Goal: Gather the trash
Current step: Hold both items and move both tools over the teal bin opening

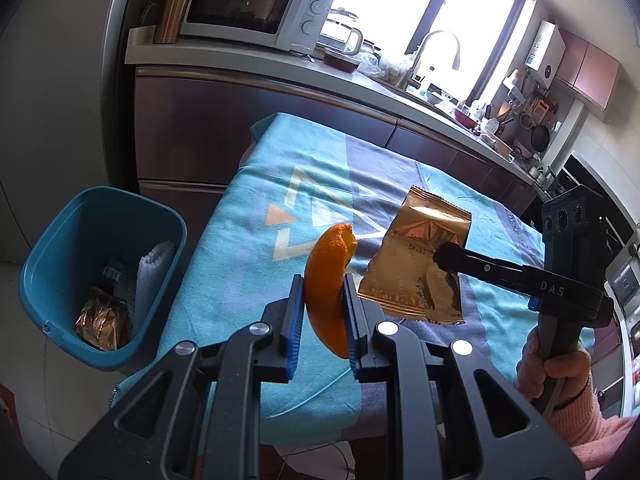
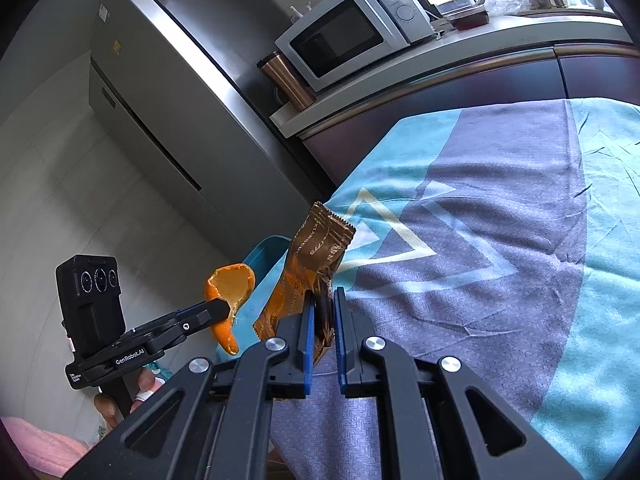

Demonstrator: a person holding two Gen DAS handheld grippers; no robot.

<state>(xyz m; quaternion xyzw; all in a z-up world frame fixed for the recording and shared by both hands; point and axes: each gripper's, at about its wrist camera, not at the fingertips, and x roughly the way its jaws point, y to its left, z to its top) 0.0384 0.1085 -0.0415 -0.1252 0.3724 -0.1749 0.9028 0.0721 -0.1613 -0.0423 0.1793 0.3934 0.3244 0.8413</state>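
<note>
My left gripper is shut on a curved orange peel and holds it above the table's left edge. My right gripper is shut on a crumpled bronze foil wrapper, lifted off the cloth. The wrapper also shows in the left wrist view, with the right gripper clamped on its right side. The peel and the left gripper show in the right wrist view at lower left. A teal trash bin stands on the floor left of the table, holding a foil wrapper, white paper and dark scraps.
The table wears a teal and grey-purple patterned cloth. Behind it runs a kitchen counter with a microwave, a copper tumbler, a glass kettle and a sink. A steel fridge stands at the left.
</note>
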